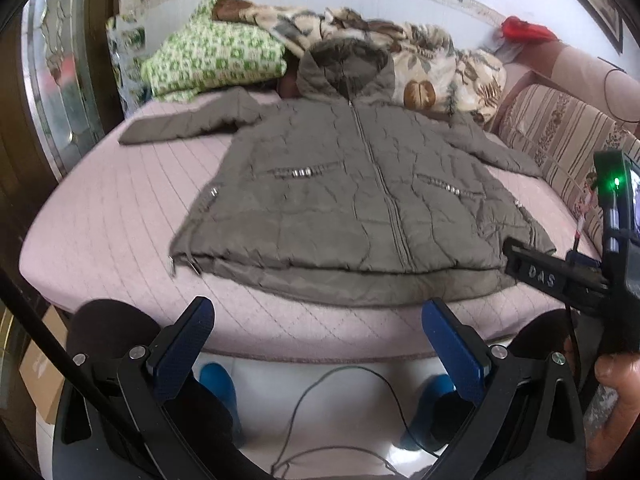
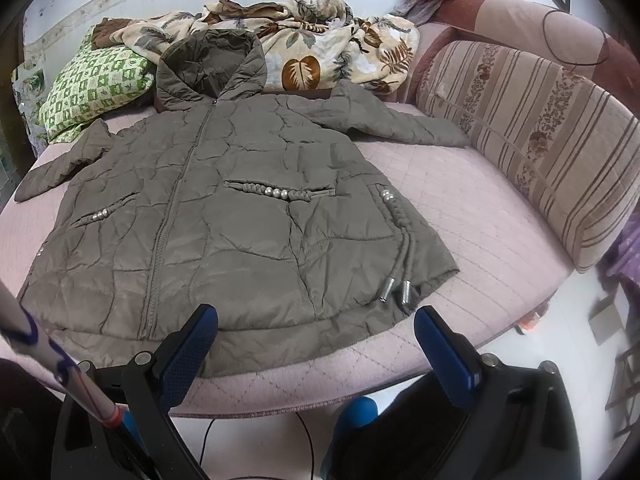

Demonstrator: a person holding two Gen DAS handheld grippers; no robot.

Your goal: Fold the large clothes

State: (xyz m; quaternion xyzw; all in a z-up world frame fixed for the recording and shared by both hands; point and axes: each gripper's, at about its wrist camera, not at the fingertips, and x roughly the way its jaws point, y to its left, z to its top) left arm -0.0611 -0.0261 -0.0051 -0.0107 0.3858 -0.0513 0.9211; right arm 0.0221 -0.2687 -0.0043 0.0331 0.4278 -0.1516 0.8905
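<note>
A large olive-brown quilted hooded jacket (image 1: 352,188) lies flat, front up and zipped, on a pink quilted bed (image 1: 120,208). Both sleeves are spread out to the sides and the hood points away from me. It also shows in the right wrist view (image 2: 224,216). My left gripper (image 1: 318,316) is open and empty, held off the bed's near edge just short of the jacket's hem. My right gripper (image 2: 316,324) is open and empty, over the hem near its right corner and two metal drawstring tips (image 2: 396,290). The right gripper's body shows in the left wrist view (image 1: 560,276).
A green patterned pillow (image 1: 212,60) and a leaf-print blanket (image 1: 420,64) lie at the head of the bed. A striped cushion (image 2: 540,136) runs along the right side. A cable (image 1: 340,400) and blue slippers (image 1: 216,384) lie on the white floor below.
</note>
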